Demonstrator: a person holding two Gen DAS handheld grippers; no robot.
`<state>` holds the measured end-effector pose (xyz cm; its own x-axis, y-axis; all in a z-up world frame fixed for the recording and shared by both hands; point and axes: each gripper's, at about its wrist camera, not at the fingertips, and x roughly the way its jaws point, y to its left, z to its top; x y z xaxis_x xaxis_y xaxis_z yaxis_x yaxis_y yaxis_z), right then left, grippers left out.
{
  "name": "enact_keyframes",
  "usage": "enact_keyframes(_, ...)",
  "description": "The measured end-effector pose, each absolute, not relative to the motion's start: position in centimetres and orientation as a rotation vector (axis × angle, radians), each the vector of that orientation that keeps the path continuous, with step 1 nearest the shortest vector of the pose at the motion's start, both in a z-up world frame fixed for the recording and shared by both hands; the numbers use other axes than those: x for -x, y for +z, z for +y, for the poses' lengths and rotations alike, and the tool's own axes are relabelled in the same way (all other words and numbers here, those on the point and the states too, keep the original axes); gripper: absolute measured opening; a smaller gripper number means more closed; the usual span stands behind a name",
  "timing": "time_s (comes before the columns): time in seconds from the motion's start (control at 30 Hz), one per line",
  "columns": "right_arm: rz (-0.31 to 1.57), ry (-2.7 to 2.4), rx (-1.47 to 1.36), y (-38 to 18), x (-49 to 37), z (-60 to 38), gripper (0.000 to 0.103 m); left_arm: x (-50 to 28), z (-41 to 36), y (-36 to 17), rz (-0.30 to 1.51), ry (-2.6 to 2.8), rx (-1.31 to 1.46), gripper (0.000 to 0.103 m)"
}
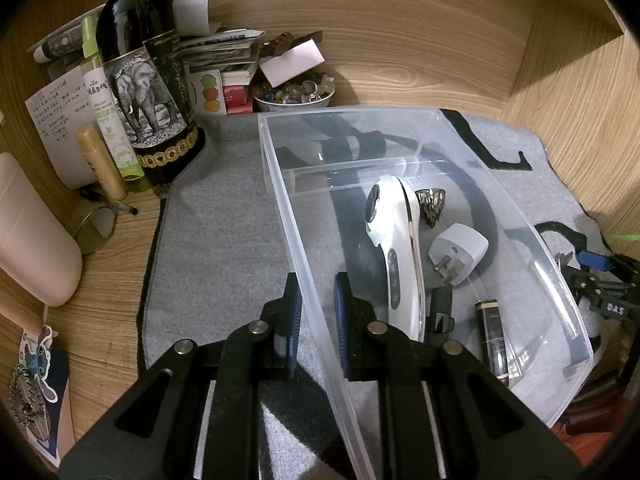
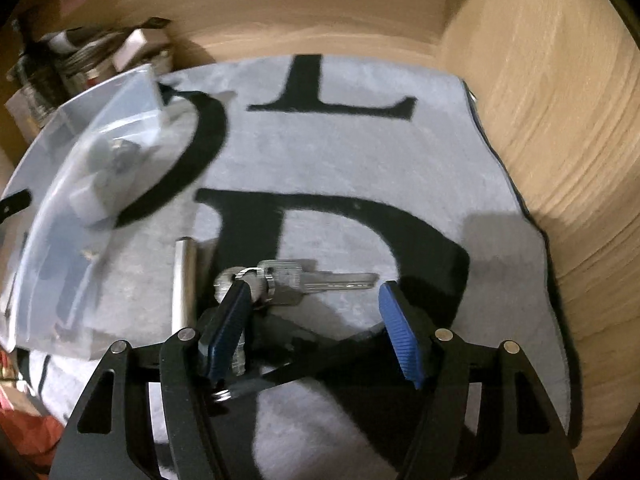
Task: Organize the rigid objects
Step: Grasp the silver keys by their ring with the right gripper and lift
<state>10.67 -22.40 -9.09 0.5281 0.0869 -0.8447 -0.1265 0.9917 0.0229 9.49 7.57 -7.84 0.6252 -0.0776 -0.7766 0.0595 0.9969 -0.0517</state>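
Left gripper (image 1: 318, 312) jaws were clamped on the near wall of the clear plastic bin (image 1: 280, 184). Right gripper (image 2: 316, 320) jaws stood wide apart over the key bunch (image 2: 280, 280), left pad touching the ring. Bin held a white handheld device (image 1: 394, 248), white plug adapter (image 1: 460, 246), metal clip (image 1: 431, 206), dark tube (image 1: 494, 332). All sat on a grey lettered mat (image 2: 360, 152) on a wood desk (image 2: 560, 120). The longest key's blade pointed right, lying flat.
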Motion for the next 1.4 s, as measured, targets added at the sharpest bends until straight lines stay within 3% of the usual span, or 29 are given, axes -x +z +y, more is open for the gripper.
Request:
enact_keyframes(0.63, 0.957, 0.142, 0.028, -8.8, -11.0, -22.0, 0.059, -9.5, 7.6, -7.8, 0.892, -0.077, 0.021, 0.015)
enact_keyframes(1.3, 0.617, 0.367, 0.094, 1.9, -11.5, -15.2, 0.058, -9.5, 7.7, -7.8, 0.891, -0.077, 0.026, 0.015)
enact_keyframes(1.33, 0.608, 0.385, 0.097, 2.1, -11.6, -14.8, 0.047, -9.5, 7.7, -7.8, 0.891, -0.077, 0.027, 0.015)
enact_keyframes(1.4, 0.605, 0.443, 0.099, 2.7, -11.6, -13.7, 0.042, -9.5, 7.7, -7.8, 0.891, -0.077, 0.029, 0.015)
